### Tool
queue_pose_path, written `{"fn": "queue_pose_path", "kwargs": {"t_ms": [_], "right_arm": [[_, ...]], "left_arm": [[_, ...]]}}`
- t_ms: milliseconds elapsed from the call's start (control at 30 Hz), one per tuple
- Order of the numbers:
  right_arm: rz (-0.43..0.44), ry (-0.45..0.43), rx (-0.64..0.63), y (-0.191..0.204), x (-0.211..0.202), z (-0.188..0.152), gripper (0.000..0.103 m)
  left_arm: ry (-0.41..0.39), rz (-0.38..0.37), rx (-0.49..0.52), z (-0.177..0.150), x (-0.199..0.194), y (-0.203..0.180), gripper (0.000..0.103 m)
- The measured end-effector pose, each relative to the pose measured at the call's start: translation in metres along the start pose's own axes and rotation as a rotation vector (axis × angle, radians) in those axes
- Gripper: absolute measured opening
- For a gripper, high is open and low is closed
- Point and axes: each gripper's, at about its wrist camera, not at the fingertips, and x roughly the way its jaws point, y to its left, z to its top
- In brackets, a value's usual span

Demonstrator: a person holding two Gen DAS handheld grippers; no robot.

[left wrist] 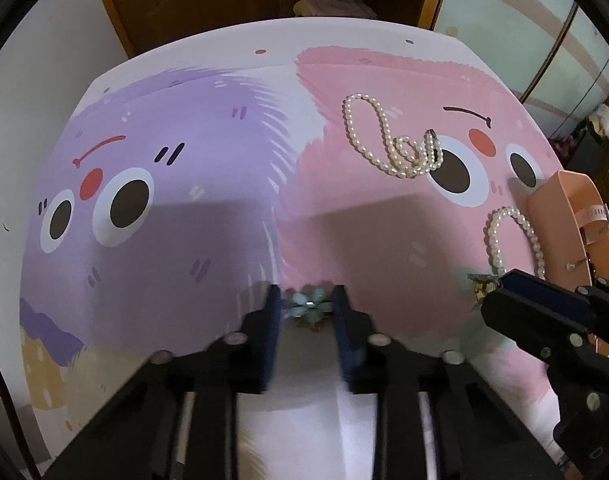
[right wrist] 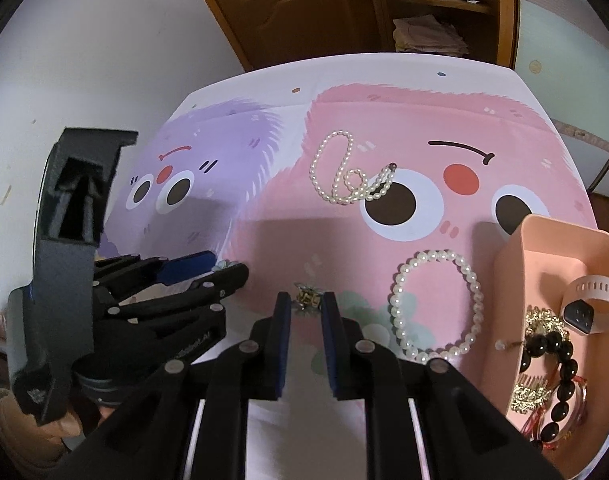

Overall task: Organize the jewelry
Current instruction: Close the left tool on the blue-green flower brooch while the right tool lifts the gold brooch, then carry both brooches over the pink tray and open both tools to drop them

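Black and blue-padded, my left claw (left wrist: 307, 304) points steeply down at the printed table mat (left wrist: 208, 168), and between its fingertips sits a pale blue flower clip (left wrist: 309, 306). Both pads (left wrist: 273, 308) look to be touching the petals, so I read it as clamped on that clip, though the blur around the fingers leaves me a little unsure how firmly.

My right claw (right wrist: 306, 300) also tilts well down, a bit less steeply. Its jaws stand narrow, with a small gold-toned ornament (right wrist: 307, 297) at the very tips; it looks pinched there. From the left camera that same claw (left wrist: 489, 289) comes in from the right, with the gold piece (left wrist: 480, 285) at its nose.

Seen from the right claw, the left claw (right wrist: 224, 266) lies just to its left, tips near the mat. A pearl bracelet (right wrist: 438, 306) lies just to the right of the right claw's tips, and beyond that, further right, stands the pink tray (right wrist: 516, 252). Inside the tray I can see a watch with a pale strap (right wrist: 584, 300), a black bead bracelet (right wrist: 560, 380) and some gold pieces I can't identify. Ahead of both claws, well apart from them, a pearl necklace (right wrist: 344, 176) lies looped on the pink monster's face.
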Motion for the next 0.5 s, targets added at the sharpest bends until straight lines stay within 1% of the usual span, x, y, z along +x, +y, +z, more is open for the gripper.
{"fn": "queue_pose_path", "kwargs": {"t_ms": [100,200,367,500], "right_arm": [[0.003,-0.004,0.001,-0.001,-0.001,-0.001,0.015],[0.005,-0.011,0.000,0.000,-0.005,-0.002,0.015],[0.002,-0.041,0.000,-0.001,-0.020,-0.004,0.015],[-0.002,-0.075,0.009,-0.004,-0.037,-0.007,0.015]], "left_arm": [[0.002,0.004,0.005,-0.001,-0.002,-0.002,0.018],[-0.012,0.017,0.011,-0.003,-0.008,-0.005,0.018],[-0.059,0.006,0.031,-0.001,-0.033,-0.016,0.018],[-0.106,-0.018,0.051,0.003,-0.059,-0.028,0.018]]}}
